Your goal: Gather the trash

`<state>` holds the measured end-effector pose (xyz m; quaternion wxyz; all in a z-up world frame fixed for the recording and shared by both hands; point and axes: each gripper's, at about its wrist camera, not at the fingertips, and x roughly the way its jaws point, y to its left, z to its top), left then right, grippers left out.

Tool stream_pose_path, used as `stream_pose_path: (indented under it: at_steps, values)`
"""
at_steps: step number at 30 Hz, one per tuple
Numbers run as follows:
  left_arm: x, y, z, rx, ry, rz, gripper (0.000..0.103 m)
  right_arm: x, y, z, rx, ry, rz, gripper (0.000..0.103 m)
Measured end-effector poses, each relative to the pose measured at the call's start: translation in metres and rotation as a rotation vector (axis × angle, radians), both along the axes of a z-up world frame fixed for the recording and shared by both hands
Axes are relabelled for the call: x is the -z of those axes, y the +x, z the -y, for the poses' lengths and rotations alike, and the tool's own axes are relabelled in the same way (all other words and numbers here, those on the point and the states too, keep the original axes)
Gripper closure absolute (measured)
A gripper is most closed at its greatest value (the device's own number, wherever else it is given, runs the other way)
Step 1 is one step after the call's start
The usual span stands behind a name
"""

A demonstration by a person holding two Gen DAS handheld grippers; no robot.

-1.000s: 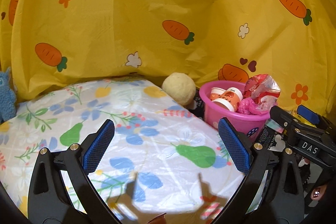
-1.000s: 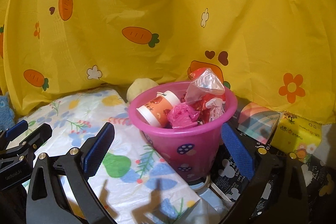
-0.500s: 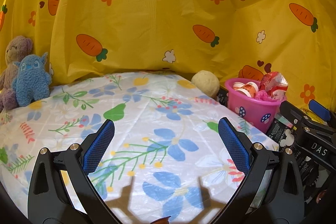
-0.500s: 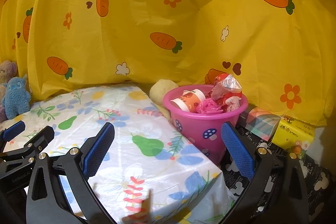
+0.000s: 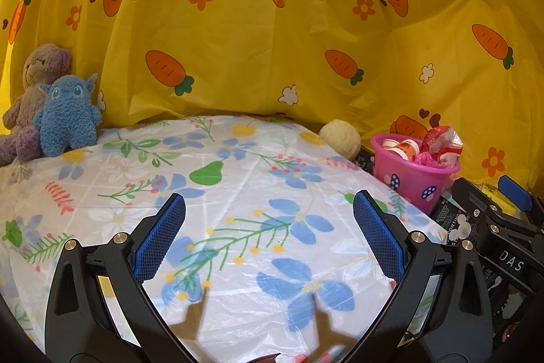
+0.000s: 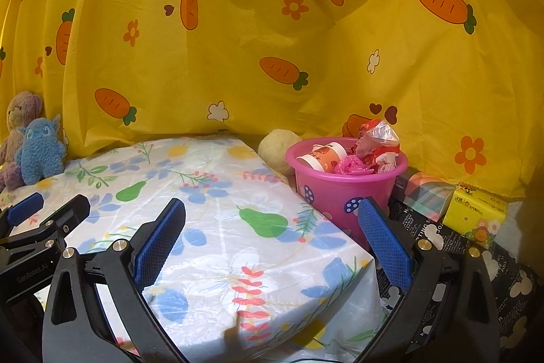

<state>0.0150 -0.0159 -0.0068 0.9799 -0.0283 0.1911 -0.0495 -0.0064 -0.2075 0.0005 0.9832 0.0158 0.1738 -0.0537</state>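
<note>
A pink bucket (image 6: 343, 189) (image 5: 408, 179) with mushroom prints stands off the right end of the table. It holds a paper cup (image 6: 323, 157), a crumpled pink bag (image 6: 352, 165) and a red and clear wrapper (image 6: 379, 142). My left gripper (image 5: 268, 233) hovers open over the flowered tablecloth (image 5: 238, 193), with nothing between its blue pads. My right gripper (image 6: 272, 238) is open too, empty, near the table's right end, the bucket just beyond its right finger (image 6: 384, 244). Each gripper shows at the edge of the other's view.
Two plush toys, one blue (image 5: 68, 114) and one brown (image 5: 37, 77), sit at the far left of the table. A cream ball (image 5: 340, 136) lies beside the bucket. A yellow tissue pack (image 6: 476, 213) and a striped box (image 6: 425, 196) rest right of the bucket. A yellow carrot curtain (image 5: 272, 39) hangs behind.
Both grippers have pulled back from the bucket and the left one has swung left, so the whole table and the plush toys now show. Both stayed open and empty.
</note>
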Motion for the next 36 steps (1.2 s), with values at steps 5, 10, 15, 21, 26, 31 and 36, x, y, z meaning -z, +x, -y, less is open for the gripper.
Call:
stream_pose_path:
  at_steps: [5, 10, 15, 21, 26, 31, 36]
  values:
    - [0.0000, -0.0030, -0.0054, -0.006, -0.018, -0.001, 0.006, 0.0008, -0.0046, -0.0061, -0.011, -0.011, 0.004, 0.006]
    - [-0.0003, -0.0057, -0.0048, -0.010, -0.008, 0.007, 0.006, 0.0023, -0.0065, -0.0077, -0.013, -0.010, 0.003, 0.006]
    - [0.0003, -0.0070, -0.0046, -0.014, 0.001, 0.010, 0.006, 0.0030, -0.0062, -0.0071, -0.017, -0.009, 0.003, 0.006]
    - [0.0025, -0.0060, -0.0045, -0.012, 0.001, 0.006, 0.006, 0.0048, -0.0061, -0.0080, -0.016, -0.010, -0.002, 0.006]
    - [0.0033, -0.0049, -0.0044, -0.013, 0.001, 0.007, 0.006, 0.0064, -0.0035, -0.0089, -0.014, -0.004, -0.006, 0.006]
    - [0.0037, -0.0042, -0.0051, -0.013, 0.001, 0.004, 0.006, 0.0072, -0.0034, -0.0083, -0.011, -0.004, -0.006, 0.005]
    - [0.0057, -0.0028, -0.0049, -0.014, 0.002, 0.000, 0.006, 0.0084, -0.0023, -0.0077, -0.014, -0.001, -0.008, 0.006]
